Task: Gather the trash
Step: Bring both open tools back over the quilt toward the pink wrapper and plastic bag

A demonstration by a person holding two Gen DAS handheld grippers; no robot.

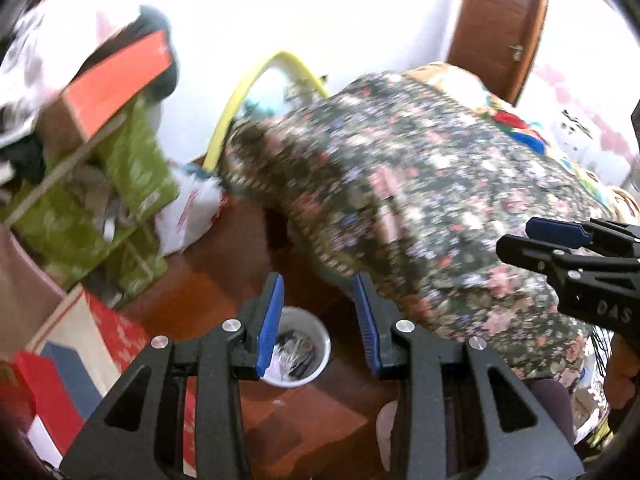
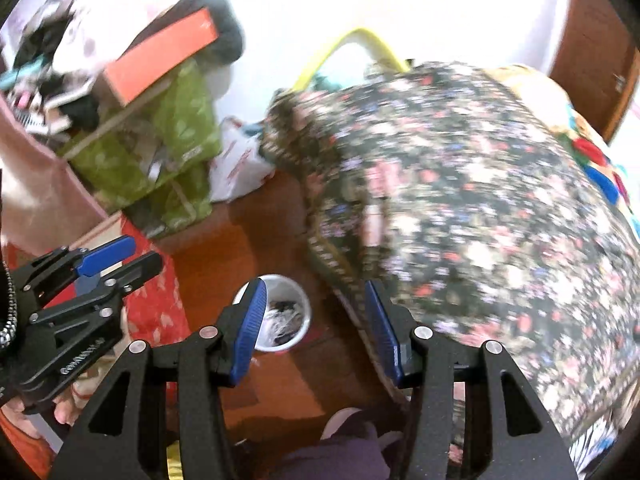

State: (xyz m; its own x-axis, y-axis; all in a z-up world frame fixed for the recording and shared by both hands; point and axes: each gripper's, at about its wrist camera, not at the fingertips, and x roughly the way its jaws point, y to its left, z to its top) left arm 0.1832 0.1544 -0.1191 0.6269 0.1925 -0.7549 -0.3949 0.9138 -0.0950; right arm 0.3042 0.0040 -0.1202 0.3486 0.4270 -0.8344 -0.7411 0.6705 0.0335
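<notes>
- The left gripper (image 1: pixel 318 322), black with blue ribbed pads, hangs released with nothing between its fingers; its jaws stand apart above the floor.
- The right gripper (image 2: pixel 316 326), of the same build, is likewise released and empty, its jaws a little wider.
- Each gripper shows in the other's view, at the side edge, well above the floor.
- The round white plastic trash bin (image 1: pixel 298 346) stands on the reddish-brown wooden floor (image 1: pixel 224 276) below both grippers, seen partly between the fingers and partly behind each left pad; crumpled dark and white trash (image 2: pixel 284 320) lies inside it.
- Just right of the bin hangs the edge of a dark floral quilt (image 1: pixel 420 208) covering a bed.
- Left of the bin lies a red patterned bag (image 2: pixel 156 304).
- Farther left stands a green leaf-patterned fabric shelf (image 1: pixel 136 168) bearing an orange rectangular box (image 1: pixel 120 80).
- Farthest is a brown wooden door (image 1: pixel 496 20).
</notes>
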